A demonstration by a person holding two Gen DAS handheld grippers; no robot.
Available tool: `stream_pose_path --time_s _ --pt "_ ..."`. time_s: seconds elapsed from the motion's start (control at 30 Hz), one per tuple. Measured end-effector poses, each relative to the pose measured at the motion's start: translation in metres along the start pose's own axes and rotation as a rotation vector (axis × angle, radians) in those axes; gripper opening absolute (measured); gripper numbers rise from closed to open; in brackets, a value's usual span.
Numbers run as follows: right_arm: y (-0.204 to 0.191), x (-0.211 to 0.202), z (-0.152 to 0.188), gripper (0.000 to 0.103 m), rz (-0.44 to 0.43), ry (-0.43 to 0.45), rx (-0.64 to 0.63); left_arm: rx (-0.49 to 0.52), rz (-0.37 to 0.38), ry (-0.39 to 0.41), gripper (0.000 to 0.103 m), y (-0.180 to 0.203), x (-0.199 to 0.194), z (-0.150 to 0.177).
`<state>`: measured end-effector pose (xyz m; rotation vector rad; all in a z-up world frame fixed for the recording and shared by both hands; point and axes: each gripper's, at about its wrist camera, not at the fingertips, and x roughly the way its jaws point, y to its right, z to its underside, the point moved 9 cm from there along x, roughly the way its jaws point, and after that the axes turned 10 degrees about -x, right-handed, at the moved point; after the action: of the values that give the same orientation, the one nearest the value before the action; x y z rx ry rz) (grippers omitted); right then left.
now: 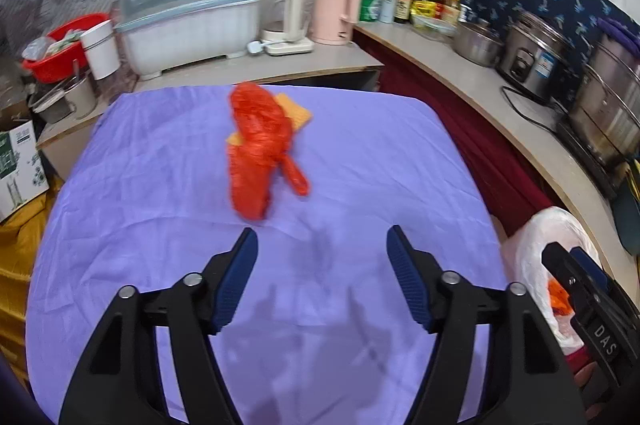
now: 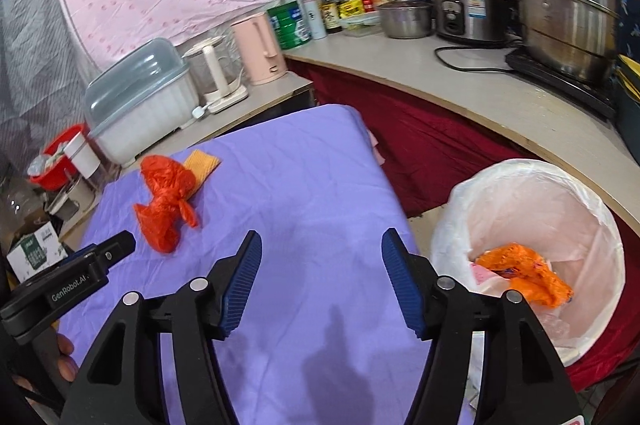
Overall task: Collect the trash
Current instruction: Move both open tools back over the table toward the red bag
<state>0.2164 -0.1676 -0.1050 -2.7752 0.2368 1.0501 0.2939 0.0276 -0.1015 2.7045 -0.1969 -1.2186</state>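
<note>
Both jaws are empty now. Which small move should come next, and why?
Probably move the left gripper forward to the crumpled red plastic bag on the purple cloth. Its open, empty jaws already point toward it. The bag lies partly over a flat orange cloth, while the white-lined trash bin already holds orange waste.

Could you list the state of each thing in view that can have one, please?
left gripper: fingers open, nothing between them
right gripper: fingers open, nothing between them
red plastic bag: crumpled, lying on the purple cloth
orange sponge: flat, partly under the bag
lined bin: open, holding orange wrapper
dish box: lid shut
</note>
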Motion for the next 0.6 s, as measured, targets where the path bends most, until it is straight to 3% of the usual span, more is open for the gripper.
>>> stream_pose_path --time_s 0.3,0.6 --pt "-0.051 0.037 -0.002 0.064 -0.048 -0.048 -0.073 -0.074 -0.067 0.001 0.073 -0.058 0.021 -0.02" --pt "-0.082 0.09 -0.008 0.064 -0.075 -0.097 -0.114 -0.088 -0.093 -0.03 0.074 -0.084 0.063 -0.034"
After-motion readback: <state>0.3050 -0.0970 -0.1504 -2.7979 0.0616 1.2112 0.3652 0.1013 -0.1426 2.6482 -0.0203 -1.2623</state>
